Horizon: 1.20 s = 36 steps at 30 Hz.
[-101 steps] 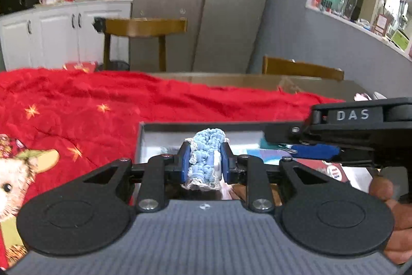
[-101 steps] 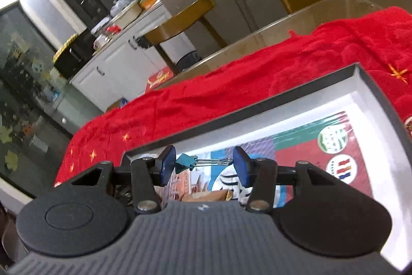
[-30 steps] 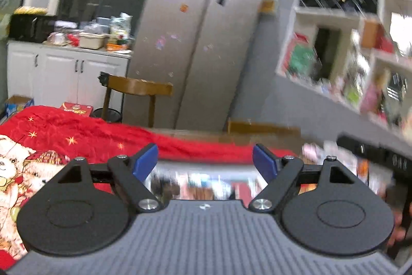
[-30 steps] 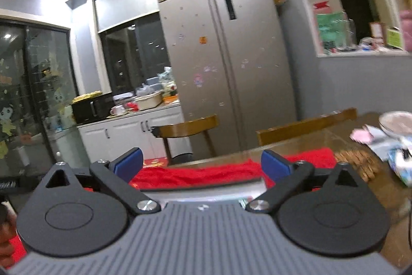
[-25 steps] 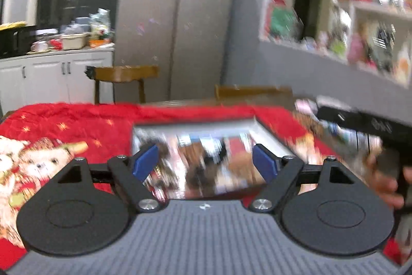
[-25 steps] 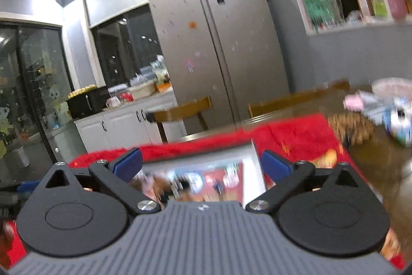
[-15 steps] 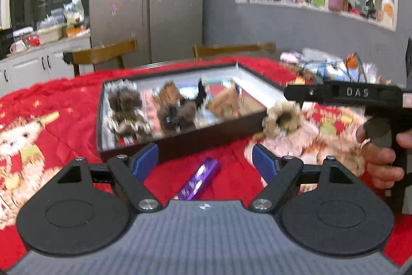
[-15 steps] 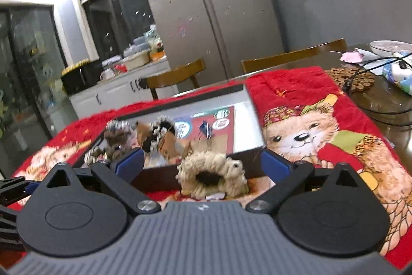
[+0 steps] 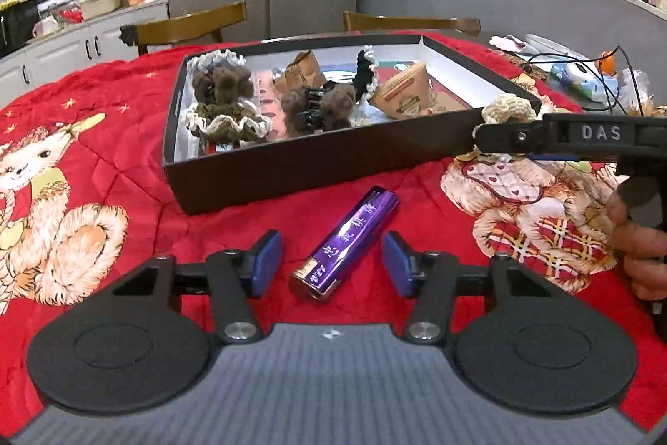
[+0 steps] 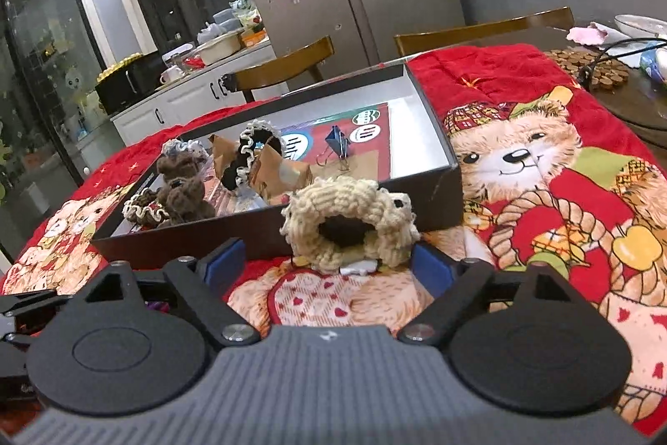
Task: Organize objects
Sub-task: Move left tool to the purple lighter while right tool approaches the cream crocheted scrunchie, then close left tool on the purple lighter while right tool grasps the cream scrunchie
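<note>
the left tongs (image 9: 331, 261) hang low over the red bear-print blanket (image 9: 104, 136) that covers the table, their blue pads spread wide with nothing between them gripped. a purple lighter (image 9: 346, 242) lies flat on the blanket in the gap between the pads, touching neither, its metal end toward the tongs and its far end pointing at the dark box (image 9: 292, 169) just beyond.

the right tongs (image 10: 329, 265) are also spread wide and hold nothing. a cream crocheted scrunchie (image 10: 350, 226) sits on the blanket between their pads, right up against the box's near wall (image 10: 437, 199); whether the right-hand pad touches it i cannot tell. from the left wrist view the same scrunchie (image 9: 506, 109) peeks over the top of the right tongs by the box's near right corner.

inside the box, things crowd the left and middle: a brown fuzzy hair clip (image 9: 223, 84) near the back left, a brown scrunchie with a white ruffled edge (image 9: 227, 124) in front of it, another brown fuzzy clip (image 9: 319, 107) in the middle, a black scrunchie with white trim (image 9: 364, 71) standing on edge, and two small brown paper packets (image 9: 406, 92). a blue binder clip (image 10: 337, 144) stands further right on the printed floor of the box.

the person's right hand (image 9: 640, 249) grips the handle of the right tongs at the edge of the left view.
</note>
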Tool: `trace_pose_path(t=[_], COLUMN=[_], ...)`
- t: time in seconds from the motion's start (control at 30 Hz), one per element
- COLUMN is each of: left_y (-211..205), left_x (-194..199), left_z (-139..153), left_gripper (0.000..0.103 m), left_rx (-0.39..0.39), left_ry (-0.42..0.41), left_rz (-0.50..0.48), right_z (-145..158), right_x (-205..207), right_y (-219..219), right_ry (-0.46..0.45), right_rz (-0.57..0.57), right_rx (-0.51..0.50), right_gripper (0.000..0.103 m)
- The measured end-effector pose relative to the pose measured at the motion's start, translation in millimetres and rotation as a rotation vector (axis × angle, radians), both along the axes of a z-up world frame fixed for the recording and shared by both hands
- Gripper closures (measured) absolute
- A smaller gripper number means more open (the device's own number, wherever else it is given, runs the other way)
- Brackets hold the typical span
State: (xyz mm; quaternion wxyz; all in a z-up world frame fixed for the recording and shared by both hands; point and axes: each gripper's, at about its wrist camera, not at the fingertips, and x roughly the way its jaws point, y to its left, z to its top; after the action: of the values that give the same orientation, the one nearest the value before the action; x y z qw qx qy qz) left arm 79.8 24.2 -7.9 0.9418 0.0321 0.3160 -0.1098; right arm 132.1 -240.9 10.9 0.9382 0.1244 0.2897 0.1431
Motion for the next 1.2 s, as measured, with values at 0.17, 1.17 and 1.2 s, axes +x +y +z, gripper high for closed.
trace_pose_path(t=[0.17, 1.17, 1.2], left_y=[-9.2, -9.5, -8.5], left_x=[-3.5, -5.7, -5.7], left_z=[-2.5, -3.4, -3.2], left_gripper=[0.054, 0.074, 0.074], left_rx=[0.054, 0.049, 0.046], left_ry=[-0.023, -0.038, -0.04], left_rz=[-0.031, 0.04, 0.046], right_z=[-3.6, 0.3, 0.8], right_x=[6.3, -2.3, -3.4], right_y=[-4.9, -10.0, -10.2], right_ry=[0.02, -0.037, -0.045], right_rz=[-0.032, -0.083, -0.081], right_rx=[0.027, 0.003, 0.007], right_gripper=[0.032, 0.072, 0.072])
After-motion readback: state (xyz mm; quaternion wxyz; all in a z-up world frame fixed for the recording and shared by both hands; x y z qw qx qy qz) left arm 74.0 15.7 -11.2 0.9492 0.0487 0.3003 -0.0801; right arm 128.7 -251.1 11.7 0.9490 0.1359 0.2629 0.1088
